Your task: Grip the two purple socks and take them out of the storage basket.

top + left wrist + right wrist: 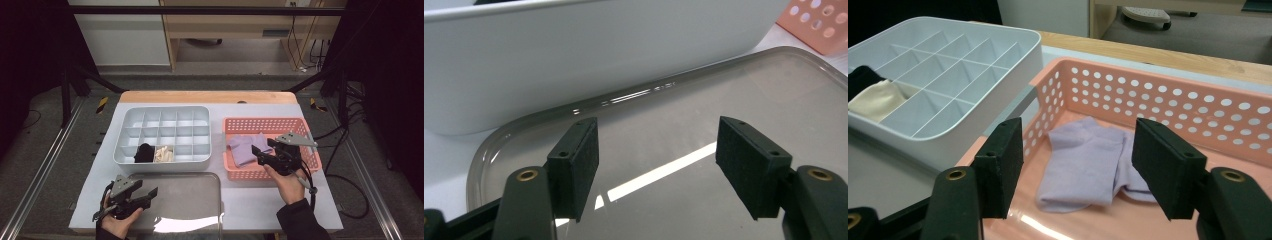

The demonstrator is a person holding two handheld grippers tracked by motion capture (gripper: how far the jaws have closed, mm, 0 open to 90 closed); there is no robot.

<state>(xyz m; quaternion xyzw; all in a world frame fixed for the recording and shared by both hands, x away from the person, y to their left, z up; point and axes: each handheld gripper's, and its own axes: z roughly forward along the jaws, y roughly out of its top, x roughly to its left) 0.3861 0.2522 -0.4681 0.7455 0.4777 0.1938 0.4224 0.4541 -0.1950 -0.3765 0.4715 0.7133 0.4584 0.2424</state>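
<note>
Left gripper (150, 194): jaws wide apart, holding nothing, positioned over the bare metal tray (200, 200) at the table's near edge. Behind the tray stands the white divided organizer (165, 112); its front row contains a black sock (144, 153) and, in the adjacent compartment, a cream sock (163, 154). To the right, the pink perforated basket (270, 123) contains lavender socks (245, 148), lying flat. Right gripper (258, 153): jaws wide apart, empty, poised just above the lavender socks inside the basket
</note>
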